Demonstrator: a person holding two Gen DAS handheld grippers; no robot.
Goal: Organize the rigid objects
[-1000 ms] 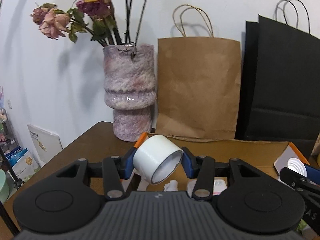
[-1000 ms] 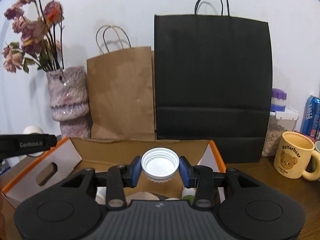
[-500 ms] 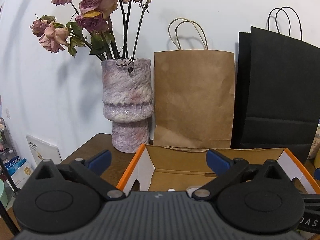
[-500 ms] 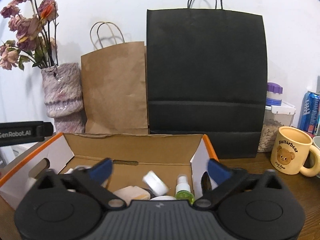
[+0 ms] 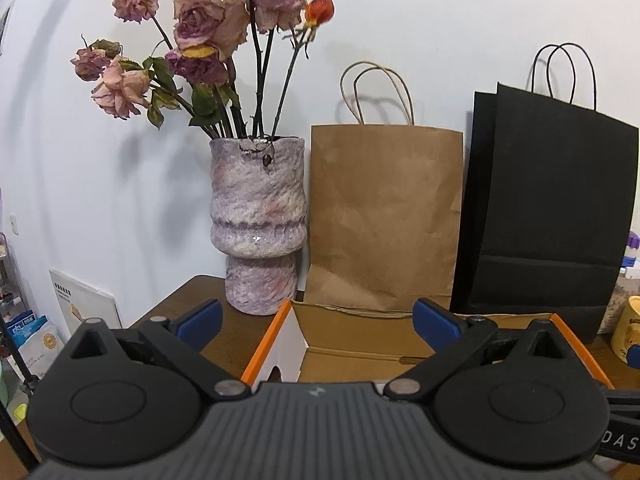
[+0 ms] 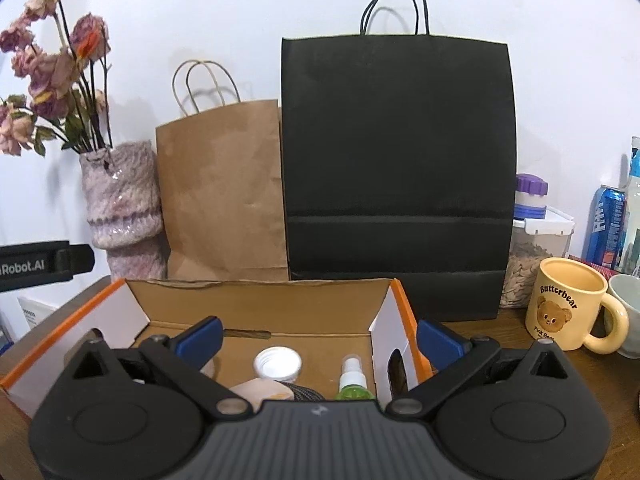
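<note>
Left wrist view: left gripper (image 5: pixel 316 320), a second ago clamped on a white tape roll, now spread fully wide and empty above the orange-edged cardboard box (image 5: pixel 266 344) at lower centre; roll hidden, presumably dropped inside. Right wrist view: right gripper (image 6: pixel 318 338) likewise wide and empty, its released white cap (image 6: pixel 277 364) lying in the box beside a green spray bottle (image 6: pixel 352 380). Brown wooden table (image 6: pixel 500 332), white wall behind.

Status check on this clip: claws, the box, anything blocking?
Left claw open, empty. Right claw open, empty. White cap and green spray bottle lie in the cardboard box. Nothing blocking.
</note>
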